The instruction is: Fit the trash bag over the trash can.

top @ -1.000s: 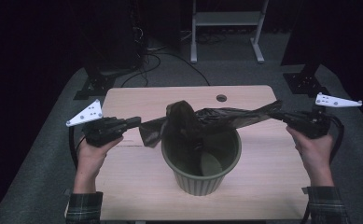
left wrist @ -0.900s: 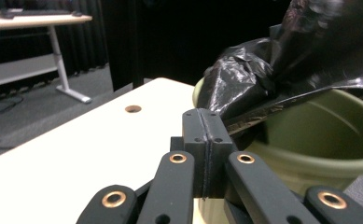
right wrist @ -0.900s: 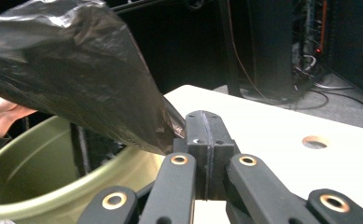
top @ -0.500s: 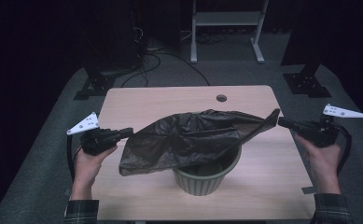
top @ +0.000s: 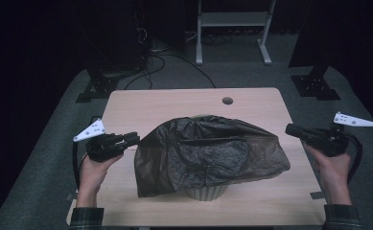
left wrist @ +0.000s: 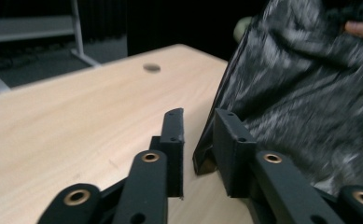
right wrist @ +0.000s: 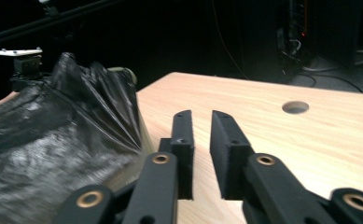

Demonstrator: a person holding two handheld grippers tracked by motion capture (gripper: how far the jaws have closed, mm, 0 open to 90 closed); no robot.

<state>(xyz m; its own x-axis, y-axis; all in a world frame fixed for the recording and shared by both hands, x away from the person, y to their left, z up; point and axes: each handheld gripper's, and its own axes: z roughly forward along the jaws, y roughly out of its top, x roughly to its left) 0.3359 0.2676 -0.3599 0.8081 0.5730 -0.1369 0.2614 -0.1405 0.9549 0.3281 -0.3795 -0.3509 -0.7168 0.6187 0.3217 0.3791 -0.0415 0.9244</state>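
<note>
Black plastic film forms the bag (top: 208,153), which lies draped over the ribbed green bin (top: 204,193). The bin stands near the front edge of the tabletop (top: 174,103), roughly midway between the left and right edges. Only the bin's lower wall shows below the film in the high view; a small part of its rim (right wrist: 123,72) shows behind the film in the right gripper view. The bag spreads wider than the bin on both sides, and its left corner hangs down toward the wood.

Left gripper (top: 135,139): held at the left edge of the tabletop, pointing right toward the bag. Its jaws have just been opening. In the left gripper view (left wrist: 198,140) a narrow gap stands between the jaws, and the pads do not press on the film. The bag's edge lies just beyond the right-hand jaw, very close to it. State: released.

Right gripper (top: 289,129): held at the right edge of the tabletop, pointing left toward the bag. Its jaws have just been opening. In the right gripper view (right wrist: 201,135) the gap is narrow and bare wood shows through it. The bag lies just beside the left-hand jaw, outside the gap. State: released.

A round cable hole (top: 227,101) sits near the back edge of the tabletop, well apart from the bag.
</note>
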